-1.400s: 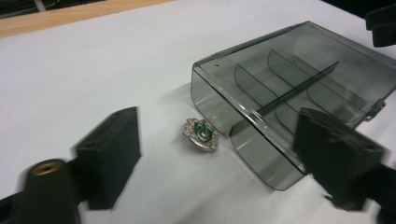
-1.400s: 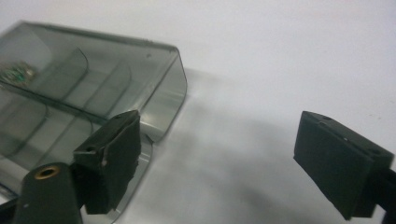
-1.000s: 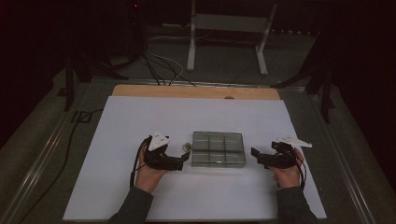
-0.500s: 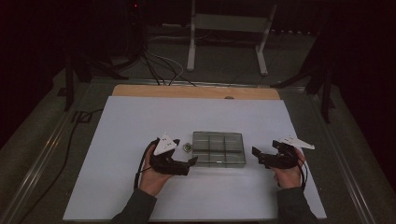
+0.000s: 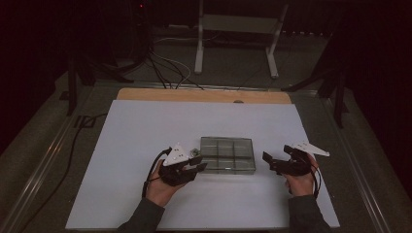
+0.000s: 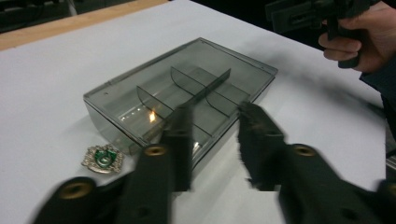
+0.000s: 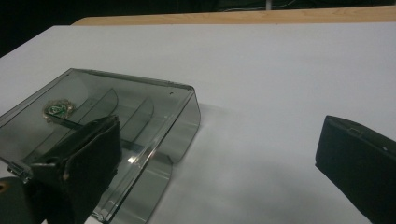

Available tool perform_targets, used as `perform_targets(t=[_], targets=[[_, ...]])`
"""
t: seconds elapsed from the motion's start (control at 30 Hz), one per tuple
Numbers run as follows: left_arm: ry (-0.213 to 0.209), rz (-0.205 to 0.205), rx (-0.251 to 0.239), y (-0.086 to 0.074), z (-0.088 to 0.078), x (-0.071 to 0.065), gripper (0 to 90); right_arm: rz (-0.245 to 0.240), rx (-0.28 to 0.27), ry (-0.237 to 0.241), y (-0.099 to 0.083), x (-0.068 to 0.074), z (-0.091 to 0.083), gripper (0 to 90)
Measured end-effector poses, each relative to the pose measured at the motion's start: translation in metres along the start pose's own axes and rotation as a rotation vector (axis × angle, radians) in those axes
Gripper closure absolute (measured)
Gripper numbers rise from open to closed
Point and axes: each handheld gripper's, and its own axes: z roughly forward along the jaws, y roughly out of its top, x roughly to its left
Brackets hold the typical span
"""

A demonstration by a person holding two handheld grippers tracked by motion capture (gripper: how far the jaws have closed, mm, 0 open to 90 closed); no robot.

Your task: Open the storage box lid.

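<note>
A smoky clear compartment box lay lid-shut near the middle of the white sheet, between the two hands. The left gripper sat just beside the box's left end; its jaws had just been closing and stood narrowed, with nothing pressed between them, their tips poised over the box's near corner in the left gripper view. A small silver badge with a green centre lay on the sheet just beside that left end of the box, apart from the jaws. The right gripper rested near the box's right end, its jaws spread wide and grasping nothing; in the right gripper view one jaw overlapped the box's corner while the other stood well off over bare sheet. A wooden edge bordered the sheet's far side
</note>
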Motion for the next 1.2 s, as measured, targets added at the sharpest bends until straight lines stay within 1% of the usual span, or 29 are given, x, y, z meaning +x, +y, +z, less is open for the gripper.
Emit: perform_targets(t=[0.07, 0.13, 0.27, 0.43, 0.5, 0.63, 0.83, 1.07, 1.2], targets=[[0.009, 0.009, 0.017, -0.002, 0.002, -0.001, 81.6, -0.002, -0.003, 0.0, 0.0, 0.0, 0.0, 0.5], [0.005, 0.014, 0.037, -0.004, 0.005, -0.001, 89.8, -0.006, -0.006, -0.001, 0.0, 0.0, 0.0, 0.5], [0.01, 0.013, 0.067, -0.008, 0.008, 0.0, 90.0, -0.004, -0.018, 0.0, 0.001, 0.001, -0.001, 0.5], [0.023, 0.0, 0.095, -0.012, 0.011, 0.002, 90.0, -0.006, -0.03, 0.005, 0.001, 0.001, -0.002, 0.4], [0.018, -0.008, 0.104, -0.015, 0.012, 0.003, 90.0, -0.007, -0.032, 0.005, 0.001, 0.001, -0.002, 0.4], [0.028, -0.02, 0.135, -0.021, 0.015, 0.005, 90.0, -0.012, -0.038, 0.005, 0.001, 0.001, -0.003, 0.4], [0.041, -0.036, 0.158, -0.025, 0.016, 0.009, 90.0, -0.019, -0.046, 0.007, 0.001, 0.002, -0.003, 0.4], [0.057, -0.031, 0.201, -0.029, 0.021, 0.011, 90.0, -0.027, -0.066, 0.018, 0.001, 0.003, -0.003, 0.4], [0.064, -0.035, 0.205, -0.03, 0.023, 0.012, 90.0, -0.026, -0.076, 0.024, 0.001, 0.003, -0.003, 0.4]])
